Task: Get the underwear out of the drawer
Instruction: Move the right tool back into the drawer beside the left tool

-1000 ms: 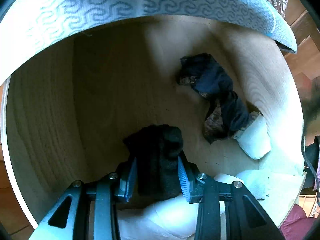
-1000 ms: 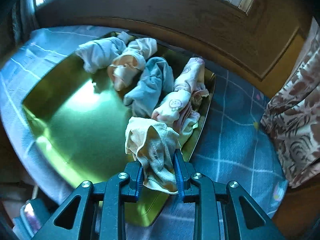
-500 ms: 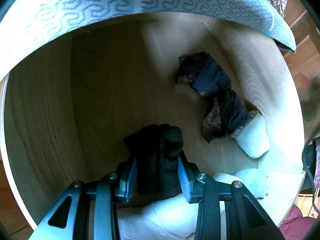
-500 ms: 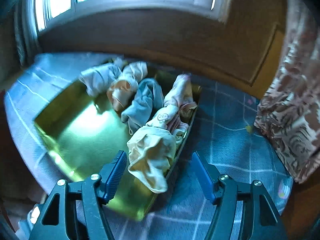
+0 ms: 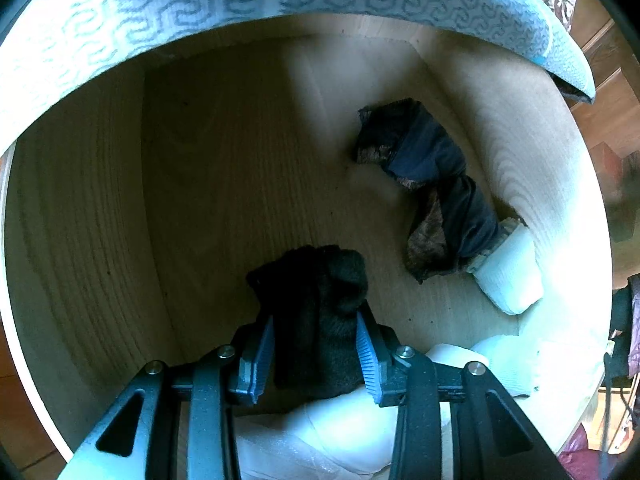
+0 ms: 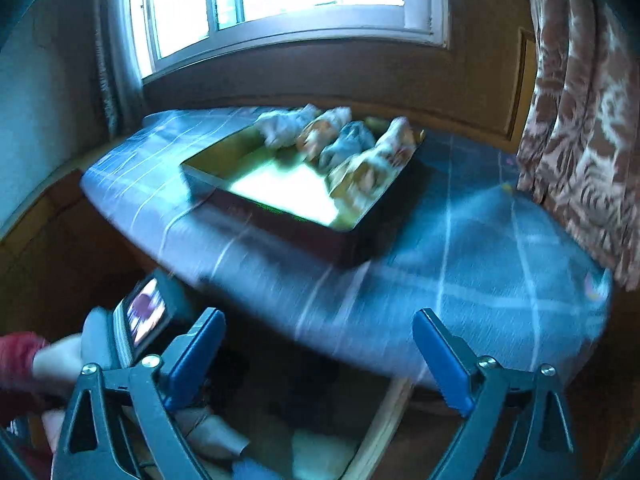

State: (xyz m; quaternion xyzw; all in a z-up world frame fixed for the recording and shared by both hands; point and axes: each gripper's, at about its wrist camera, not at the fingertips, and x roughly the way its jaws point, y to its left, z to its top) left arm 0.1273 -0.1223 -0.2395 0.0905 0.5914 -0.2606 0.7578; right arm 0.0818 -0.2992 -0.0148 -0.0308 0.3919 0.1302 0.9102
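The pale wooden drawer [image 5: 120,240], pulled out from under a bed spread with a blue patterned cover [image 5: 160,20], is the frame for everything the left side sees; judged from how bare its floor lies, most of its load is already out. Up on that bed, well away from the drawer, sits a shallow green-gold metal tray [image 6: 224,168] with a row of pale bundled underwear [image 6: 340,140] along its far rim, evidently the place where pieces are collected. Inside the drawer, the left tool [image 5: 316,356] is clamped on a black bundle of knitted underwear [image 5: 316,304], held at the drawer's near side, ready to lift. Farther in, against the drawer's right wall, lies a twisted dark navy and brown garment [image 5: 432,184], with a white rolled piece [image 5: 508,280] touching its near end and more white cloth [image 5: 320,432] under the gripped bundle. The right tool [image 6: 320,356] hangs over the drawer's edge, its jaws opening with nothing between them. A small lit screen [image 6: 144,314] sits beside a hand [image 6: 56,364]; nothing blocks the lift.
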